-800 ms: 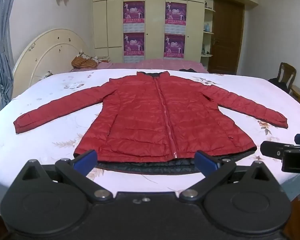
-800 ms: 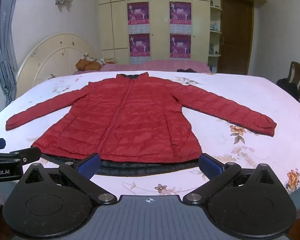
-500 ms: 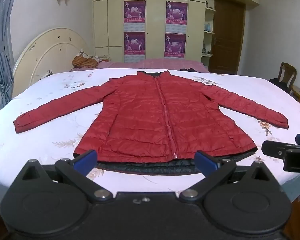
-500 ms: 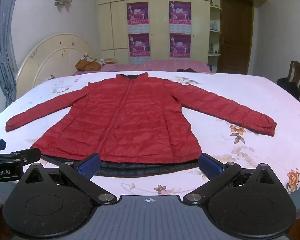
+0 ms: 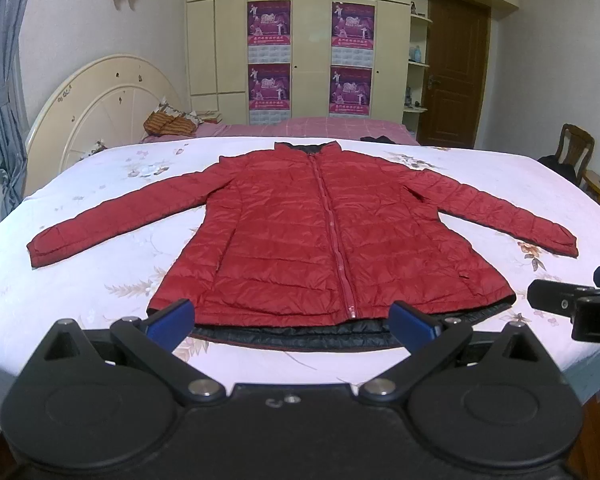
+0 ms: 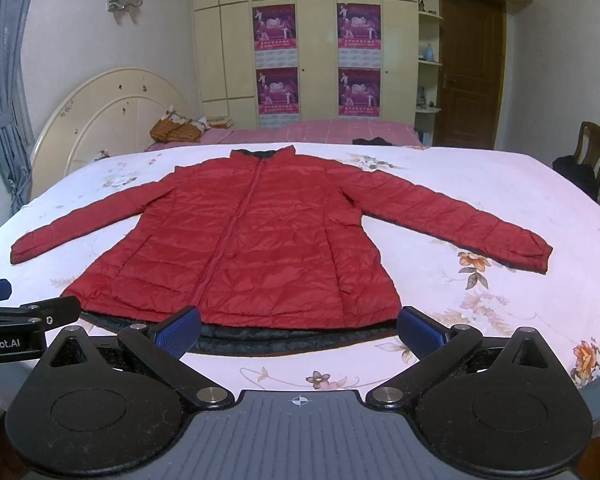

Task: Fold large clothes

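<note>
Widest of all, a broad bed under a pale pink sheet printed with flowers (image 5: 80, 300). Spread flat across its middle, front up and zipped, a red quilted puffer jacket with dark lining showing along the hem (image 5: 324, 240); both sleeves stretched out sideways, collar toward the far edge, hem toward the cameras. No fold made yet, judging by that layout: sleeves to bring in, body to double over, all of it left to do.

Behind, a tall cream wardrobe carrying four purple posters (image 6: 276, 28); print on them too small to read.

Poised just short of the hem, off the cloth, the left gripper (image 5: 290, 316), blue-padded fingers spread wide, nothing between them. Same for the right gripper (image 6: 298, 326): splayed apart, empty, near the hem without touching.

Smallest, the lettering: "Robot.AI" readable on the left tool's side in the right wrist view, a lone "D" on the right tool at the edge of the left wrist view.
</note>
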Available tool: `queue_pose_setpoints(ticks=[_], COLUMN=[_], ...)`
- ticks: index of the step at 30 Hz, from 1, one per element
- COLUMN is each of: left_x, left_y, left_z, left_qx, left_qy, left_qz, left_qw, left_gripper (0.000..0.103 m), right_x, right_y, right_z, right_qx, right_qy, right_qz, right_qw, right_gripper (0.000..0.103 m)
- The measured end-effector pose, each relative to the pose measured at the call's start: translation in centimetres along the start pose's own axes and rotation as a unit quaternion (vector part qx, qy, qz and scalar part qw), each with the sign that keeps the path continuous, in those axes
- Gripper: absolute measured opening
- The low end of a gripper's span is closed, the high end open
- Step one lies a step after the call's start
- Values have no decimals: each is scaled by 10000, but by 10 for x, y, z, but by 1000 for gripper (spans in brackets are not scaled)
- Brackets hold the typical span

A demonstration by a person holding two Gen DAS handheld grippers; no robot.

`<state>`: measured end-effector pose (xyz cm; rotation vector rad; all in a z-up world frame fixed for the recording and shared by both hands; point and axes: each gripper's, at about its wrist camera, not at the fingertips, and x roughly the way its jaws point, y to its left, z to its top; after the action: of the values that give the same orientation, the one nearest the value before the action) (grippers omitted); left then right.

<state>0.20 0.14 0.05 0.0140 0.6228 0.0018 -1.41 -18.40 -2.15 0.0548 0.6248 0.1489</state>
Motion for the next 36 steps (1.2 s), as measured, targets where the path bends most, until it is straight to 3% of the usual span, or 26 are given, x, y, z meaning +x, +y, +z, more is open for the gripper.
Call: queue_pose_setpoints(ticks=[36], left_x=[0], left_y=[5], left_z=[3], left_qx=[-9], left_qy=[-37], left_qz=[30], left_qw=[10000], left_gripper=[103], right_x=[0], right_y=[1], right_z=[4], right_qx=[-21], right_qy=[-32], right_qz=[-18], right_qw=[10000], right_gripper=[103])
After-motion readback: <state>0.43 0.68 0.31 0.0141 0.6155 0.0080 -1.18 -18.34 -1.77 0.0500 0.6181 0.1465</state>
